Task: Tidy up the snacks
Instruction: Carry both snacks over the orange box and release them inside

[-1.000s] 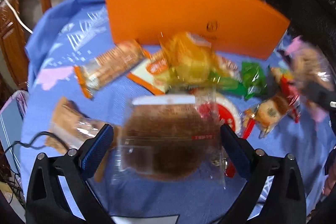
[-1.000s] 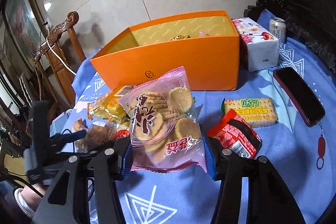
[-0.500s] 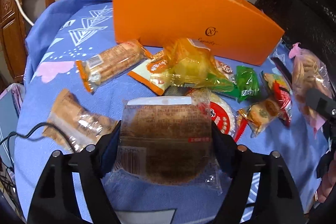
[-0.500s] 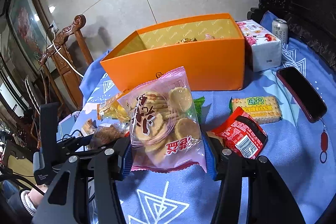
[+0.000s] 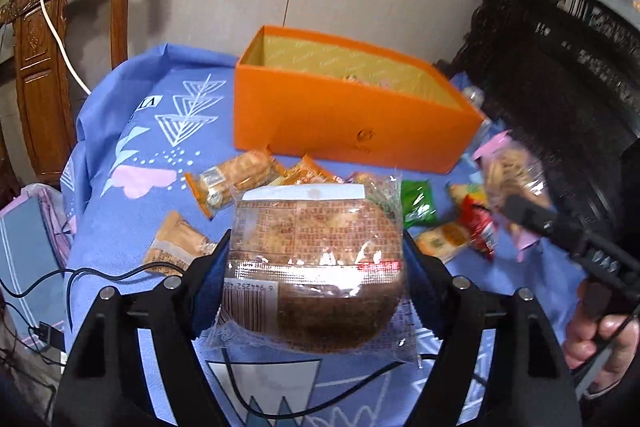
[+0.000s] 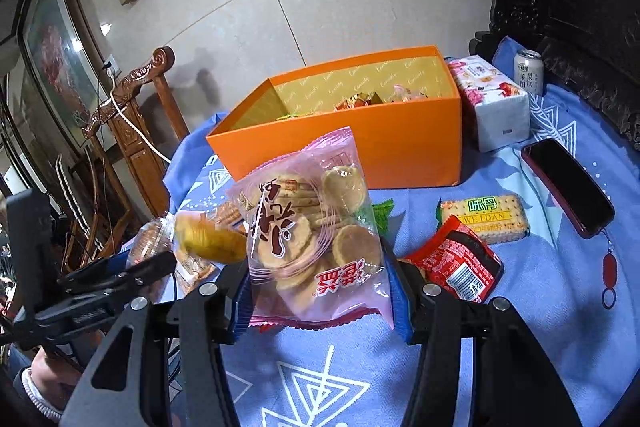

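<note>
Both of my hand-held grippers are loaded, so this is the carry step toward the orange box (image 6: 340,147). My left hand-held gripper (image 5: 316,267) is clamped partway closed on a clear packet of brown cake (image 5: 316,259), held above the counter (image 5: 132,211), short of the box's near wall. My right hand-held gripper (image 6: 320,291) pinches a pink bag of round biscuits (image 6: 312,235) by its lower half, the bag standing upright, also short of the box. Both point forward and down at the box. Next, I reckon, each load has to clear that near wall before I let go over the open top, where other snacks already lie. Loose packets are left on the blue cloth: a red packet (image 6: 456,263) and a cracker pack (image 6: 484,219) to my right.
</note>
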Action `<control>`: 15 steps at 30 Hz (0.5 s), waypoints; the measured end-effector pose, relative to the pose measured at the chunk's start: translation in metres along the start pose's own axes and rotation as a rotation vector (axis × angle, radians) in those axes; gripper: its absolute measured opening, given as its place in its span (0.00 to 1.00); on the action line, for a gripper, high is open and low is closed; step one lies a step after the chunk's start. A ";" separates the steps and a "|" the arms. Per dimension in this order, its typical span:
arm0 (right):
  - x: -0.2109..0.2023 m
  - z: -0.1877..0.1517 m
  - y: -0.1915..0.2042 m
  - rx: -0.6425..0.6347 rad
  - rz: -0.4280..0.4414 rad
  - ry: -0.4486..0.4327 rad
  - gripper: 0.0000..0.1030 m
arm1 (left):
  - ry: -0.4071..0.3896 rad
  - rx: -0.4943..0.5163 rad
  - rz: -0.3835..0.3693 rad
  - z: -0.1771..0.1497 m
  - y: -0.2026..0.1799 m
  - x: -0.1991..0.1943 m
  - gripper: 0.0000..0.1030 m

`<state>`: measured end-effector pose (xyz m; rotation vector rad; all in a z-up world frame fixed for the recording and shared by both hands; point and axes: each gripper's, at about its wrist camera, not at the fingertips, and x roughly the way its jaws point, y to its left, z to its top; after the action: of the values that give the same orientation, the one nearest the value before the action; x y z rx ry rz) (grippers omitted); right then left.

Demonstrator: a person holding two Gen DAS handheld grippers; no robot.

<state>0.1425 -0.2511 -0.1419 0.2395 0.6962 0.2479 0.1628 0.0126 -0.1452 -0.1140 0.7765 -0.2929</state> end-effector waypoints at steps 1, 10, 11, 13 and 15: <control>-0.001 0.000 0.000 -0.003 0.000 -0.003 0.53 | -0.003 0.008 0.007 0.002 -0.002 -0.003 0.73; -0.015 0.017 0.004 -0.010 0.017 -0.049 0.53 | -0.070 0.030 -0.021 0.041 -0.015 -0.017 0.73; -0.017 0.025 0.004 -0.015 0.019 -0.064 0.53 | -0.080 0.036 -0.026 0.049 -0.017 -0.018 0.73; -0.018 0.038 0.005 -0.026 0.016 -0.084 0.53 | -0.105 0.053 -0.034 0.069 -0.022 -0.018 0.73; -0.019 0.055 0.005 -0.037 0.005 -0.110 0.53 | -0.124 0.069 -0.037 0.088 -0.027 -0.018 0.73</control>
<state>0.1640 -0.2598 -0.0888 0.2177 0.5813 0.2507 0.2067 -0.0080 -0.0653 -0.0808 0.6411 -0.3446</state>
